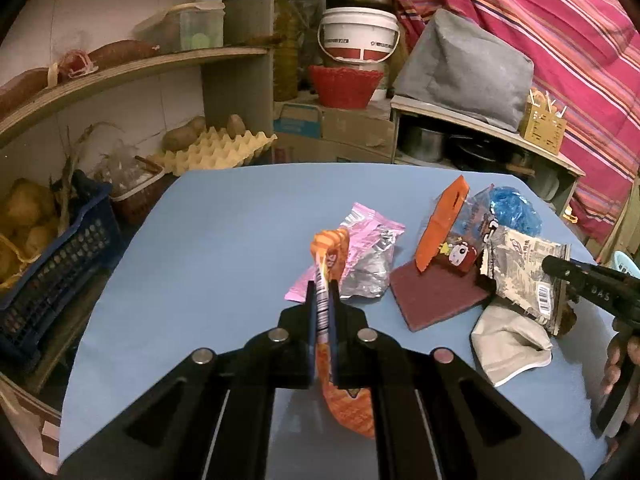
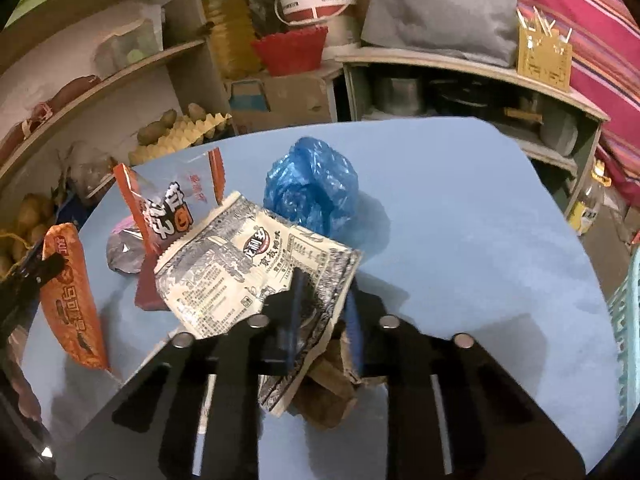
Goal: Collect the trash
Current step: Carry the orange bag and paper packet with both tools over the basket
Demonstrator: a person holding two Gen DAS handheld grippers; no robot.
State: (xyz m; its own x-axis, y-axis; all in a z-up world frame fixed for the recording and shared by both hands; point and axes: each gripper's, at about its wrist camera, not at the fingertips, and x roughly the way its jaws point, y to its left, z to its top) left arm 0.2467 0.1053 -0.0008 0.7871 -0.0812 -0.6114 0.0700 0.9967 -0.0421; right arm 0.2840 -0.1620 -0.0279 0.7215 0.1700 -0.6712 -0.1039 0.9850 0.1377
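My left gripper (image 1: 323,290) is shut on an orange snack wrapper (image 1: 329,246), which hangs from the pads above the blue table (image 1: 220,240). From the right wrist view the same orange wrapper (image 2: 72,292) dangles at the left. My right gripper (image 2: 325,298) is shut on a crumpled white printed wrapper (image 2: 240,272); a brown scrap (image 2: 328,392) lies under the fingers. In the left wrist view the right gripper (image 1: 556,270) meets that printed wrapper (image 1: 520,272) from the right. Still on the table: a pink-and-silver wrapper (image 1: 360,248), an orange-and-clear bag (image 1: 444,220), and a blue plastic bag (image 2: 312,188).
A maroon square pad (image 1: 436,296) and a white cloth piece (image 1: 508,344) lie near the trash. Shelves with an egg tray (image 1: 216,148) and a blue crate (image 1: 56,248) crowd the left. A light-blue basket (image 2: 624,320) stands off the table's right edge.
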